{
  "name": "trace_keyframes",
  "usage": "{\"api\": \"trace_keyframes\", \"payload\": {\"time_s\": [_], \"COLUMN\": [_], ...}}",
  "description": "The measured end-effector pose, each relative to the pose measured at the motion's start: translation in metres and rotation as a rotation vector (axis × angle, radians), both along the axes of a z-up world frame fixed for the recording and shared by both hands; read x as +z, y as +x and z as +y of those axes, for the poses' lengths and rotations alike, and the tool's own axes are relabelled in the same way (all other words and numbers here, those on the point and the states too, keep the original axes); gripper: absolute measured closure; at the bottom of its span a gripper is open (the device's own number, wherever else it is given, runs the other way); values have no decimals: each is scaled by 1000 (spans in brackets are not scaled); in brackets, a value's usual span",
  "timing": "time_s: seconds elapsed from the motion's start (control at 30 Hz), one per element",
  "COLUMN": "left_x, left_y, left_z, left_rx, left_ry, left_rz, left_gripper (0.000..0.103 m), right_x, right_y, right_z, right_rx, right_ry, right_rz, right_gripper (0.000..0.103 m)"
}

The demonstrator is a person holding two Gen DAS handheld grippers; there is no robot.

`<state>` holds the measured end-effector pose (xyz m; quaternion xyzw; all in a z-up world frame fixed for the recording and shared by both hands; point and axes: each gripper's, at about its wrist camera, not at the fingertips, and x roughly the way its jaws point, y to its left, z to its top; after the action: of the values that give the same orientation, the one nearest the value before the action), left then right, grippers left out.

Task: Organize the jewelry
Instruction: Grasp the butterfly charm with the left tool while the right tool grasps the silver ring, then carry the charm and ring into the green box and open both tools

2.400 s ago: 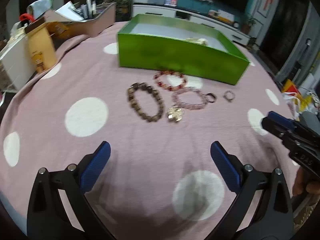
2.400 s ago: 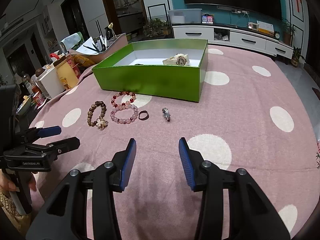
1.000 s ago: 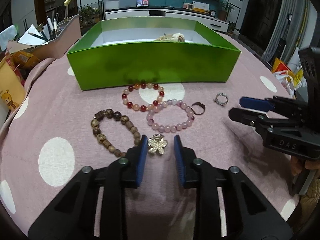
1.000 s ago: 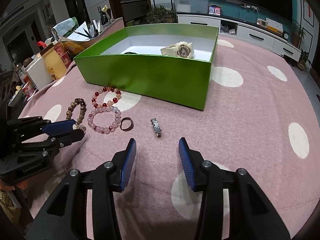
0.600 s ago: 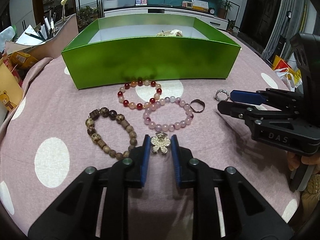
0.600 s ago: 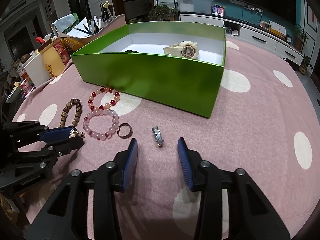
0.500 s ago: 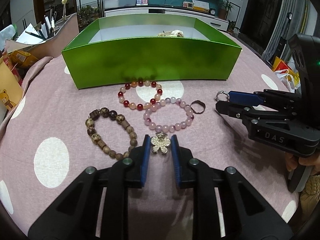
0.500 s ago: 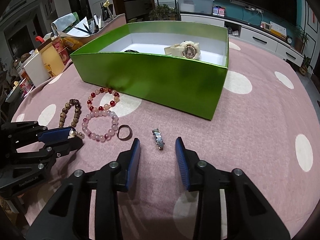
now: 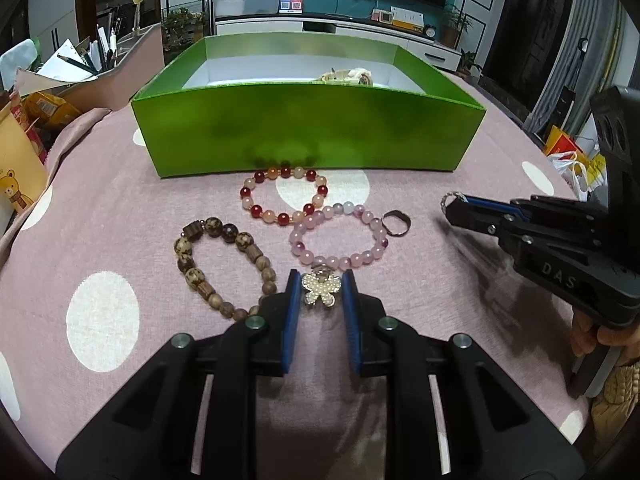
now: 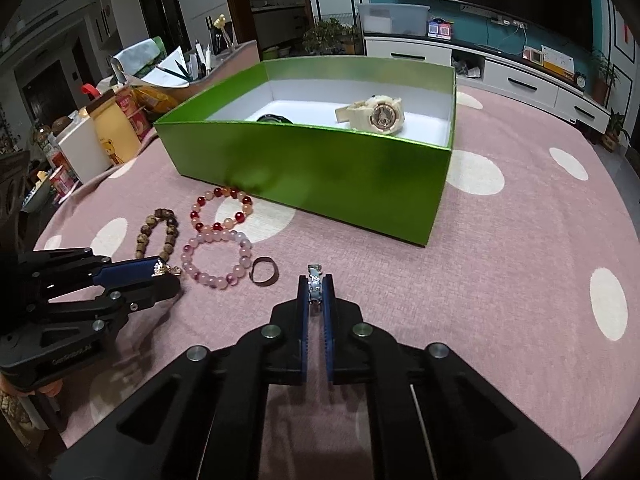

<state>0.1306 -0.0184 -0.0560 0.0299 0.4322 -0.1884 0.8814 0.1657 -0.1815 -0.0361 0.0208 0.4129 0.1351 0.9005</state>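
My left gripper (image 9: 321, 280) is shut on a pearl butterfly brooch (image 9: 321, 290) that rests on the cloth, its blue pads against both wings. My right gripper (image 10: 316, 286) has its jaws closed tight on a small silver ring (image 10: 314, 276), which also shows at its tips in the left wrist view (image 9: 451, 199). Between the grippers lie a brown wooden bracelet (image 9: 194, 276), a pink bead bracelet (image 9: 298, 246), a red-and-orange bracelet (image 9: 245, 191) and a dark ring (image 9: 396, 223). Behind them stands the open green box (image 10: 312, 168) with a cream watch (image 10: 376, 114) inside.
The pink cloth with white dots (image 9: 100, 320) covers the table. At the far left edge are a yellow bear carton (image 9: 16, 168), snack packets and a tray of pens (image 10: 192, 68). A hand (image 9: 600, 336) holds the right gripper. Bare cloth lies right of the box.
The right gripper came forward over the silver ring and its jaws shut on it. The left gripper's jaws narrowed slightly around the brooch and otherwise stayed put.
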Motion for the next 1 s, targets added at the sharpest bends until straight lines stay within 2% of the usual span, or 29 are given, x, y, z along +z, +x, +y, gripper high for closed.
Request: {"api": "trace_keyframes", "payload": {"time_s": [0.57,0.8,1.0], "left_x": [40,61,87], "left_y": [-9,6,35], "left_z": [1,2,0], "left_rx": [19,43,58], "left_ry": [-18,-16,-35], "left_rz": [-75,-110,-145], "left_gripper": [82,82,82], "right_x": [36,54,68], "right_y": [-32,-27,-15], "right_z": [-21,-24,-25], "right_rx": [-31,-37,-41], "right_ry": [51,48,32], "right_rz": [-85,-128,-163], "right_gripper": [97,97,97]}}
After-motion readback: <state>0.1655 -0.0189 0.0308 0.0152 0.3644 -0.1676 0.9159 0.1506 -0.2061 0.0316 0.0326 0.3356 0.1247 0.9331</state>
